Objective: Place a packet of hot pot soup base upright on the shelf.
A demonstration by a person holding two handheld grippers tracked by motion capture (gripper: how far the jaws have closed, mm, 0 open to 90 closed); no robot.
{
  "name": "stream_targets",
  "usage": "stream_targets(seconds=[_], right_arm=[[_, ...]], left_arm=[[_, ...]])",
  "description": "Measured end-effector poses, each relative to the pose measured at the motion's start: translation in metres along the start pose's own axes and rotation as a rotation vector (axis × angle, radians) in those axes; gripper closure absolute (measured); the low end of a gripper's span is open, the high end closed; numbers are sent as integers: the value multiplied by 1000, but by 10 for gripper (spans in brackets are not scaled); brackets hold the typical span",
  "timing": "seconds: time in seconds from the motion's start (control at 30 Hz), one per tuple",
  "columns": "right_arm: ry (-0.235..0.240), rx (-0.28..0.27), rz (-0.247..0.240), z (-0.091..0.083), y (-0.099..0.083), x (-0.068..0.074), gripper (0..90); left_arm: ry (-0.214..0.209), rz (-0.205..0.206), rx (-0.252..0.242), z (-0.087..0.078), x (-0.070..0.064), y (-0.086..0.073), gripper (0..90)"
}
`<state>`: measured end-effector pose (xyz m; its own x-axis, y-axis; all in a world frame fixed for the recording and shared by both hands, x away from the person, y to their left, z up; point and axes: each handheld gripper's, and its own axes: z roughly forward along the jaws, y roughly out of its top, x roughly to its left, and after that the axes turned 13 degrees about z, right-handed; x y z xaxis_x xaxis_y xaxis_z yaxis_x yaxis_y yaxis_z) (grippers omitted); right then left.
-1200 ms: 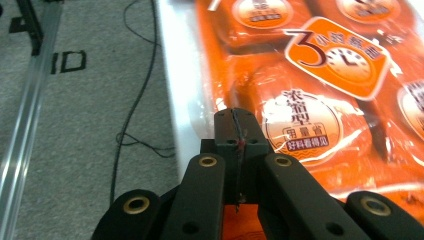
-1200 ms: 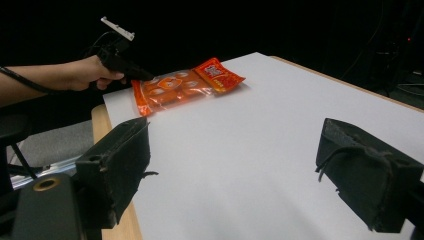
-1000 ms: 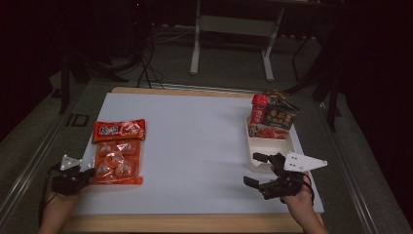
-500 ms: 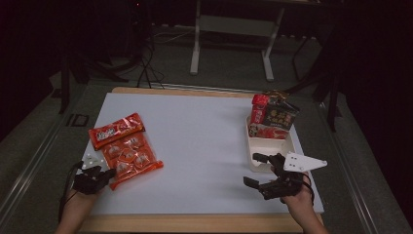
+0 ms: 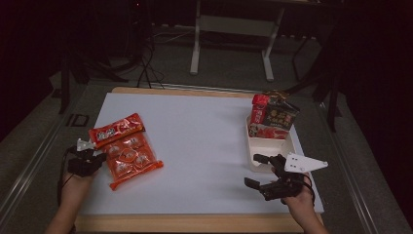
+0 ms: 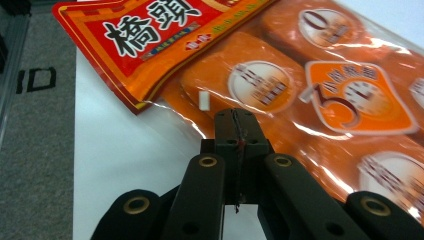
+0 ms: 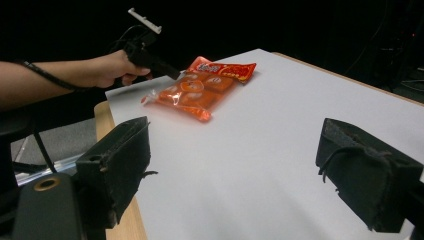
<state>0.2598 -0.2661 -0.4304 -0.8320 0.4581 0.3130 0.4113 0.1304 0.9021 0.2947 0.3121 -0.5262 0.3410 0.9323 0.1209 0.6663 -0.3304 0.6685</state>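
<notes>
Snack bag (image 5: 127,150) lies well apart from tray (image 5: 254,147); open table between

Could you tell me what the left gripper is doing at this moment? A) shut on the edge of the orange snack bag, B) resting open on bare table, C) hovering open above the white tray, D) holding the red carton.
A: in the left gripper view the left gripper's jaws are pressed together on the clear edge of the orange snack bag, which lies at the table's left.
</notes>
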Motion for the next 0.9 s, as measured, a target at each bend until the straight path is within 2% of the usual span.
stream_targets(seconds=[0.13, 0.2, 0.23, 0.33, 0.37, 0.57, 0.63, 0.73, 0.8, 0.9], right_arm=[[1, 4, -4, 0, 0, 1, 138], [2, 5, -3, 0, 0, 0, 138], [1, 4, -2, 0, 0, 0, 139], [4, 5, 4, 1, 0, -1, 139], [8, 5, 8, 1, 0, 0, 139], [11, 12, -5, 3, 0, 2, 139], [10, 10, -2, 2, 0, 1, 139], [10, 9, 2, 2, 0, 0, 138], [11, 12, 4, 2, -1, 0, 139], [15, 15, 0, 3, -1, 0, 138]], left_arm=[[0, -5, 11, 7, 2, 2, 900], [-2, 16, 11, 10, 0, 4, 900], [-5, 13, 11, 10, 0, 5, 900], [-21, 13, 5, 11, -1, 6, 900], [-43, 5, -1, 13, -3, 8, 900], [-69, 51, -3, 22, -19, 22, 900], [-92, 78, -8, 25, -26, 27, 900], [-116, 89, -16, 27, -31, 31, 900], [-141, 103, -18, 33, -40, 39, 900], [-157, 127, -24, 39, -53, 48, 900]])
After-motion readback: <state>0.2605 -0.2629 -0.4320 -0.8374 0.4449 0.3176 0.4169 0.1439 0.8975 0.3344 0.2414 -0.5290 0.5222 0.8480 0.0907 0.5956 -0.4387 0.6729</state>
